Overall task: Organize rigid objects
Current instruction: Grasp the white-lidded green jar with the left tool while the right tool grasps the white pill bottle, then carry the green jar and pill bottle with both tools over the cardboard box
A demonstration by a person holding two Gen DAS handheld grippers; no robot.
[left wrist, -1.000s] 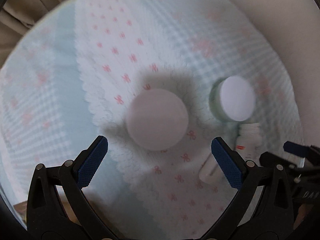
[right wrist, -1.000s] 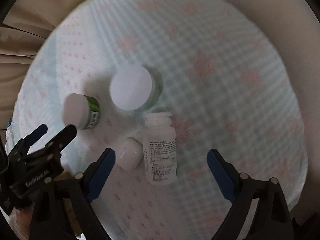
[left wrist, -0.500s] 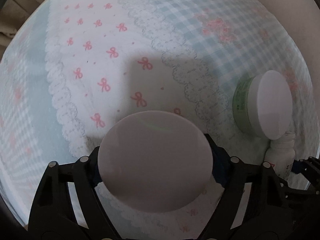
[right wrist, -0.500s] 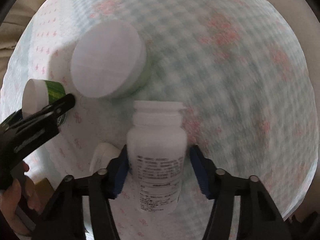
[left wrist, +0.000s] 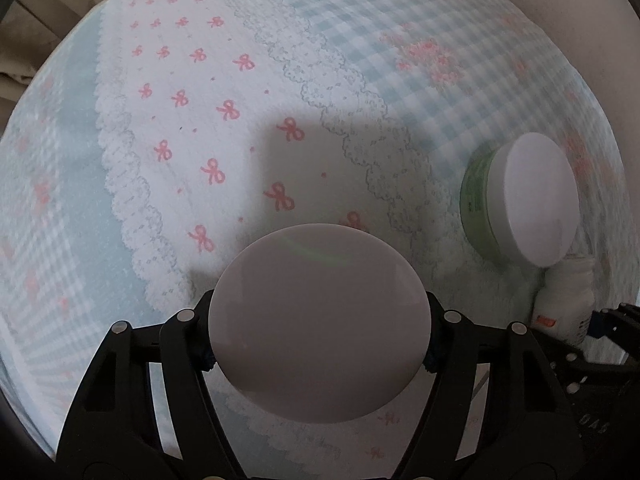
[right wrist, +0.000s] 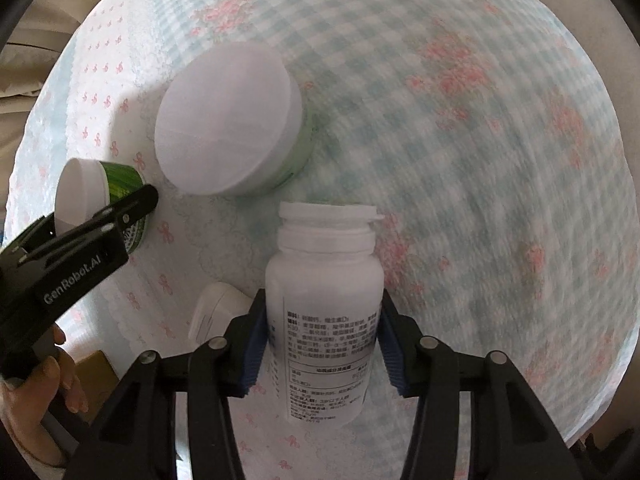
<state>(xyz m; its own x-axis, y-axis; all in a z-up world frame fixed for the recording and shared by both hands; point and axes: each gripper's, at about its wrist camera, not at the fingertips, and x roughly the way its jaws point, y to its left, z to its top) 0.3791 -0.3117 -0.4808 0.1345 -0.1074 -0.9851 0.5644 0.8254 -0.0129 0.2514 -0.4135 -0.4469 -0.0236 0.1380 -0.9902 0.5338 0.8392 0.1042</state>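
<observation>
Jars and bottles are what we sort on the checked cloth [right wrist: 460, 128]. Our left gripper [left wrist: 319, 334] is clenched on a small green jar [right wrist: 96, 200] with a smooth white lid; our right gripper [right wrist: 320, 344] grasps a lying open white plastic bottle [right wrist: 324, 304]. We judge both are at the grasp step; next calls for lifting and placing them near the wide flat jar [right wrist: 232, 124].

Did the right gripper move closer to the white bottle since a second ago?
Yes. The right gripper came forward and shut on the capless white bottle, which lies beside the big white-lidded jar; before, its fingers stood wide open, short of it.
</observation>
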